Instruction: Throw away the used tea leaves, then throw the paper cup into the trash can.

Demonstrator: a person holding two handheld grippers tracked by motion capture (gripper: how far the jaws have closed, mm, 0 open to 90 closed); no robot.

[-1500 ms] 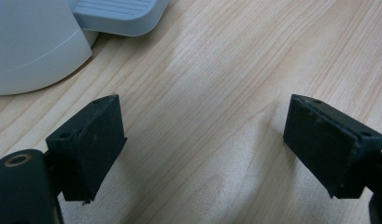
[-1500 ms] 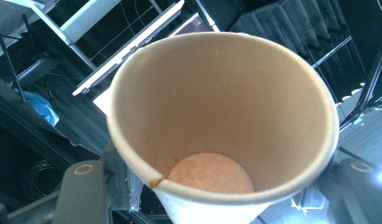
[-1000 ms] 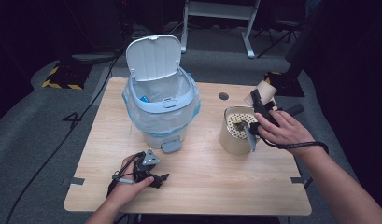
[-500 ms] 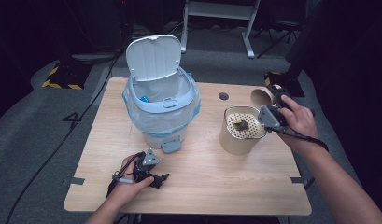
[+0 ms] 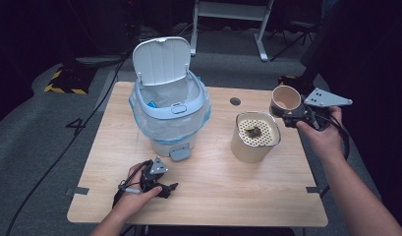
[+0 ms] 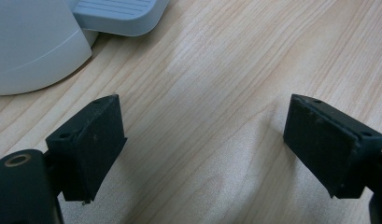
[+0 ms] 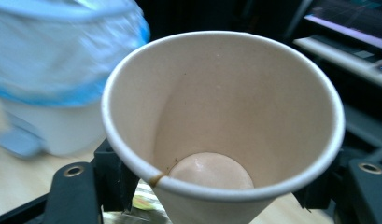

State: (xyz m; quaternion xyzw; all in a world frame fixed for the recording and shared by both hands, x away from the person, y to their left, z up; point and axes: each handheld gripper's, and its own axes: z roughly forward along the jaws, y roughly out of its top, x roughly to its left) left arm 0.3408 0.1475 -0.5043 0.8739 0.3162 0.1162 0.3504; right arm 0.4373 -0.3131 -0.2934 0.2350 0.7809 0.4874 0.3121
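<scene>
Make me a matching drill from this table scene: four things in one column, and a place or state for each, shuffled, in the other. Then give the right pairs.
Things
1. paper cup
2. pedal bin
3. strainer canister
4. left tongs

Places or states
A. open, low over bare wood near the table's front edge
B. lid up, lined with a clear bag with blue trim
C. gripped by the right tongs, nearly empty inside
D. standing on the table, dark dregs on its perforated top

Pairs: 1-C, 2-B, 3-D, 4-A
</scene>
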